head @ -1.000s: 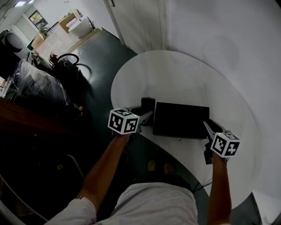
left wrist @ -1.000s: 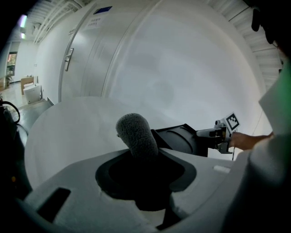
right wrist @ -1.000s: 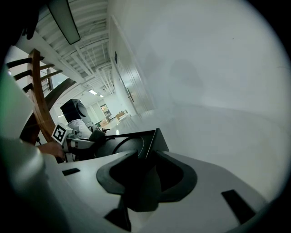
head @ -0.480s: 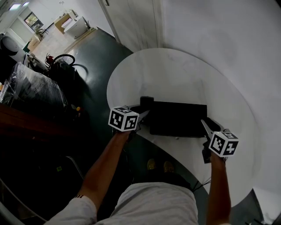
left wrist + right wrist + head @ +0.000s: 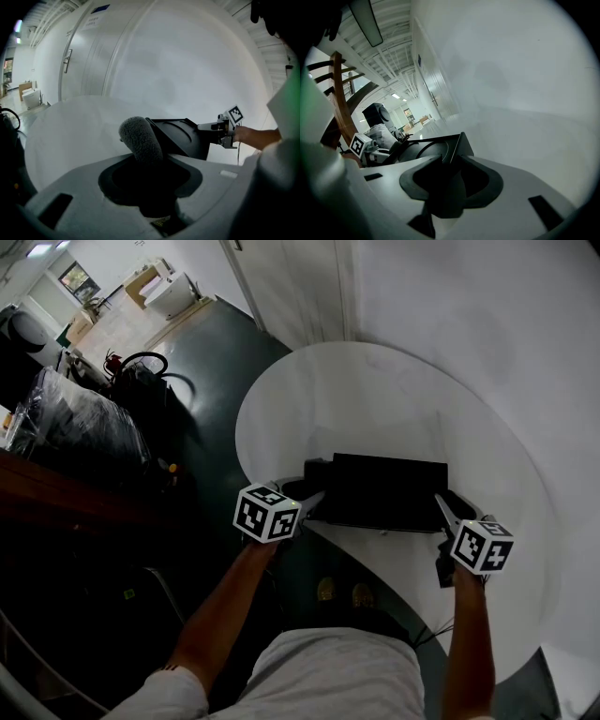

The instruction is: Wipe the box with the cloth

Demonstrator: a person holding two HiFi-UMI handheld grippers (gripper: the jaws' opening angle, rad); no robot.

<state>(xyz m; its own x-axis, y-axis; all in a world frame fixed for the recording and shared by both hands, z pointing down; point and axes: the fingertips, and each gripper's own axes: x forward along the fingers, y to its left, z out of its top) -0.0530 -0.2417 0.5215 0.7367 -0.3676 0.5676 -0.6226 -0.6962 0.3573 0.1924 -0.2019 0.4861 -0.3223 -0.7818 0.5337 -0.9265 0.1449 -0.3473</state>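
A flat black box (image 5: 389, 491) lies near the front edge of the round white table (image 5: 375, 399). At the box's left end, my left gripper (image 5: 314, 495) is shut on a grey fuzzy cloth (image 5: 139, 139), which stands up between the jaws and touches the box (image 5: 183, 137). My right gripper (image 5: 439, 507) is shut on the box's right near corner. In the right gripper view the box (image 5: 431, 144) runs out from the closed jaws of the right gripper (image 5: 452, 161), and the left gripper's marker cube (image 5: 358, 145) shows beyond it.
The table's front edge curves just below the box, with dark green floor (image 5: 216, 362) and the person's feet (image 5: 339, 594) beneath. Plastic-wrapped bundles (image 5: 80, 423) sit at the left. White wall panels and a door (image 5: 89, 51) rise behind the table.
My left gripper has slid the cloth a little toward the person along the box's left end. The right gripper has kept its hold on the box.
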